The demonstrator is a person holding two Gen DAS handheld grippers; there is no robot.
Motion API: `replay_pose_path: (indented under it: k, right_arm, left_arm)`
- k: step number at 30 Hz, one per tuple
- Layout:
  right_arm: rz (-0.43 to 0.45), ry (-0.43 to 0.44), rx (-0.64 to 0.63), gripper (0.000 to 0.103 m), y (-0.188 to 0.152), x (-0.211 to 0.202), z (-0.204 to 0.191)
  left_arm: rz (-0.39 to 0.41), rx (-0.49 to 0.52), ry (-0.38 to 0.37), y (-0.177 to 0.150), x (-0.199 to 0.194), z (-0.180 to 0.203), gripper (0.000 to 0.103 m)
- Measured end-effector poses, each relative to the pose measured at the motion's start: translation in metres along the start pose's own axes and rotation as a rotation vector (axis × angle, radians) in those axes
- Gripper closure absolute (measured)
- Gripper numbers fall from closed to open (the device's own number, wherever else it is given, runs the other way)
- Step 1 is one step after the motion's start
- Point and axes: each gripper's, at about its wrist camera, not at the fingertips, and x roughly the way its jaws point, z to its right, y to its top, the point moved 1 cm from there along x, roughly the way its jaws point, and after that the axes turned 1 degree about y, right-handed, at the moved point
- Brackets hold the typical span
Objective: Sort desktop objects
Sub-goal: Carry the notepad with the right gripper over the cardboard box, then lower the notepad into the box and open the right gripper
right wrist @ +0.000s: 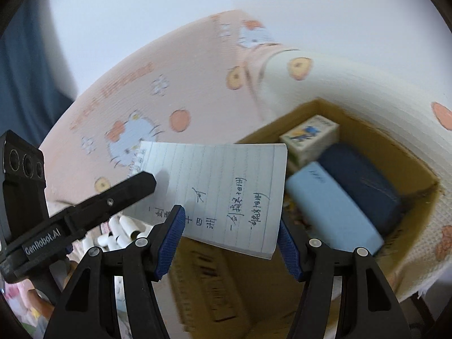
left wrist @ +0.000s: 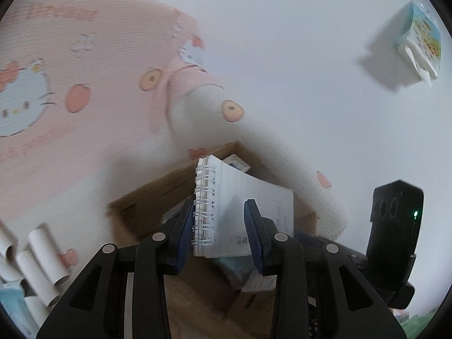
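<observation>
A white spiral notebook (left wrist: 248,200) hangs in the air over an open cardboard box (left wrist: 141,197). My left gripper (left wrist: 219,236) is shut on it near the wire binding. In the right wrist view the notebook (right wrist: 226,180) shows a lined, handwritten page. Its lower edge sits between the pads of my right gripper (right wrist: 230,243), which appears shut on that corner. One finger of the left gripper (right wrist: 135,186) rests on the page's left side. The box (right wrist: 364,124) holds a small printed carton (right wrist: 310,135), a dark blue case (right wrist: 361,180) and a light blue box (right wrist: 330,206).
A pink cartoon-cat tablecloth (left wrist: 84,90) covers the table under the box. White tubes (left wrist: 42,257) lie in a heap at the lower left. A tissue pack (left wrist: 415,42) lies far off on a white surface. The right gripper's black body (left wrist: 395,226) stands right of the notebook.
</observation>
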Motion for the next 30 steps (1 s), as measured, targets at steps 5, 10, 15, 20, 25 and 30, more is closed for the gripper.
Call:
replay_pose_path:
  k: [5, 10, 15, 20, 25, 30]
  right_arm:
    - [-0.004, -0.058, 0.053, 0.042, 0.009, -0.004, 0.032]
    - [-0.021, -0.114, 0.113, 0.041, 0.015, -0.005, 0.064]
    - [-0.058, -0.174, 0.140, 0.041, 0.017, -0.003, 0.090]
    - [-0.087, -0.245, 0.142, 0.041, 0.022, -0.003, 0.105]
    - [-0.140, -0.274, 0.148, 0.041, 0.026, -0.001, 0.119]
    - [-0.188, -0.361, 0.080, 0.041, 0.021, 0.001, 0.120]
  left_arm:
    - [-0.070, 0.023, -0.010, 0.017, 0.040, 0.021, 0.075]
    - [-0.131, 0.074, -0.030, 0.019, 0.076, 0.037, 0.077]
    - [-0.208, 0.042, -0.070, 0.015, 0.113, 0.038, 0.077]
    - [-0.270, -0.016, -0.109, 0.016, 0.146, 0.036, 0.078]
    - [-0.328, -0.034, -0.111, 0.015, 0.172, 0.036, 0.078]
    - [-0.355, 0.027, -0.075, 0.012, 0.185, 0.046, 0.084]
